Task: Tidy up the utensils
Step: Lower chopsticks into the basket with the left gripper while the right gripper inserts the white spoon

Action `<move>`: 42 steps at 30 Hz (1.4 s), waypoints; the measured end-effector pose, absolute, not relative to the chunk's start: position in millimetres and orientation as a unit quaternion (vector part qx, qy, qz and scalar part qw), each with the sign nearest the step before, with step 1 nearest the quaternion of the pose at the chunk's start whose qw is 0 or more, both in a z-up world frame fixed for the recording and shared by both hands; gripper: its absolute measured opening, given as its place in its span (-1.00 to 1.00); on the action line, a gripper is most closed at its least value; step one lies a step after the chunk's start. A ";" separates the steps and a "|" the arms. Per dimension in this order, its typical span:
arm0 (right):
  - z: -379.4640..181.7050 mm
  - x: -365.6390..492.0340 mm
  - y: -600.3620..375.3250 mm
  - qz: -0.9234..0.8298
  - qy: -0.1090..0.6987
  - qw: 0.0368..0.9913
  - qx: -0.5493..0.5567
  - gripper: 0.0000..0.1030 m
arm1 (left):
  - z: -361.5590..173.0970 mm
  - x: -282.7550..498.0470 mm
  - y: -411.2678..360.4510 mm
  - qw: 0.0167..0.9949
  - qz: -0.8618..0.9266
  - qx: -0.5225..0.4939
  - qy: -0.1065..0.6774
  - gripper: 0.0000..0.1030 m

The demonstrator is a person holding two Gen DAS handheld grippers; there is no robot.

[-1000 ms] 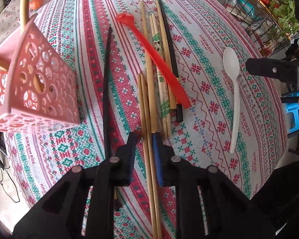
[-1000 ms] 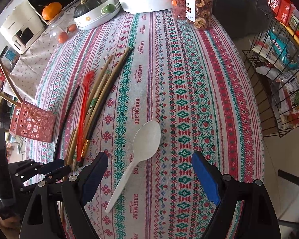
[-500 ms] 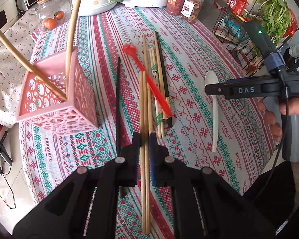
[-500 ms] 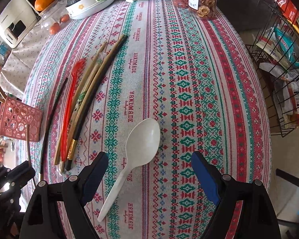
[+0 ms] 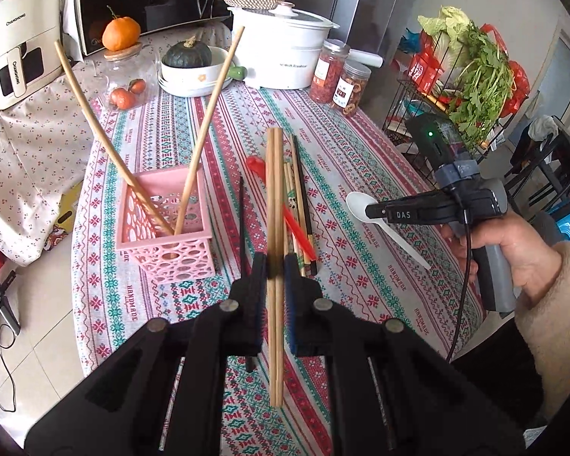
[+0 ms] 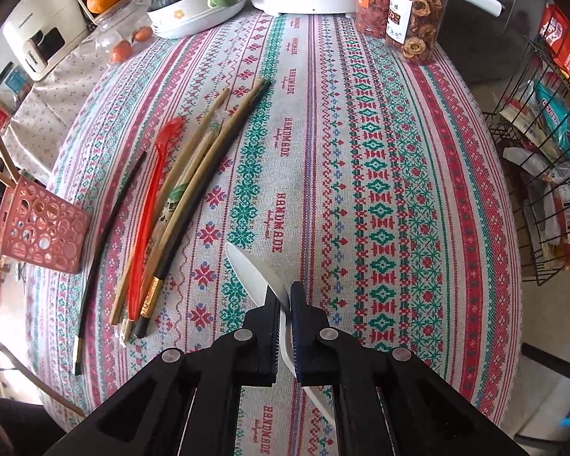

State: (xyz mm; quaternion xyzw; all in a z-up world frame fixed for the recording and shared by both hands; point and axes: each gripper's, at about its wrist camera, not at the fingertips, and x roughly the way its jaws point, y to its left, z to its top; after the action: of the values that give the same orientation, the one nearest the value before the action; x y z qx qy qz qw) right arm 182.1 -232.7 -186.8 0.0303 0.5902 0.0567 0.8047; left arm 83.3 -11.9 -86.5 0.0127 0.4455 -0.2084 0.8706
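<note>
My left gripper (image 5: 274, 266) is shut on a pair of wooden chopsticks (image 5: 274, 205) and holds them above the table, to the right of the pink perforated basket (image 5: 167, 224), which holds two long wooden chopsticks (image 5: 205, 129). My right gripper (image 6: 284, 298) is shut on the white plastic spoon (image 6: 249, 269), bowl pointing forward and left. On the cloth lie a red spoon (image 6: 144, 228), a black chopstick (image 6: 102, 239) and several more chopsticks (image 6: 193, 190). The basket also shows at the left edge of the right wrist view (image 6: 38, 224).
At the table's far end stand a white cooker (image 5: 281, 49), two jars (image 5: 342, 76), a bowl with a squash (image 5: 190, 64) and a glass jar of oranges (image 5: 125, 79). A wire rack of groceries (image 6: 543, 152) stands right of the table.
My left gripper has closed on the wooden chopsticks and lifted them off the table, tilting up. My right gripper has closed on the white spoon, which was lying between its open fingers.
</note>
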 end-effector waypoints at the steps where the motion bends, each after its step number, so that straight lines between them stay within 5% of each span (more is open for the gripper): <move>1: -182.8 180.8 -229.2 0.061 0.586 0.808 0.027 -0.91 | -82.6 82.3 -9.0 0.873 -0.210 0.011 0.440 -0.80; 8: -149.7 170.5 -219.3 0.077 0.539 0.838 0.041 -0.91 | -48.7 75.9 13.6 0.898 -0.208 -0.023 0.387 -0.80; 23: -64.9 142.6 -204.2 0.151 0.380 0.907 0.100 -0.91 | 9.2 76.9 68.9 0.981 -0.111 -0.071 0.142 -0.80; 42: -46.0 137.7 -169.3 0.209 0.290 0.924 0.138 -0.91 | -63.5 125.4 61.6 0.966 -0.097 -0.044 0.237 -0.80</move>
State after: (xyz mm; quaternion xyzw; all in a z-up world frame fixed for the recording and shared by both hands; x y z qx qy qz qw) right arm 137.7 -169.3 -46.0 0.1376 0.2903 0.2088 0.9237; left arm 125.4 61.6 -63.5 -0.0438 0.2372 -0.0968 0.9656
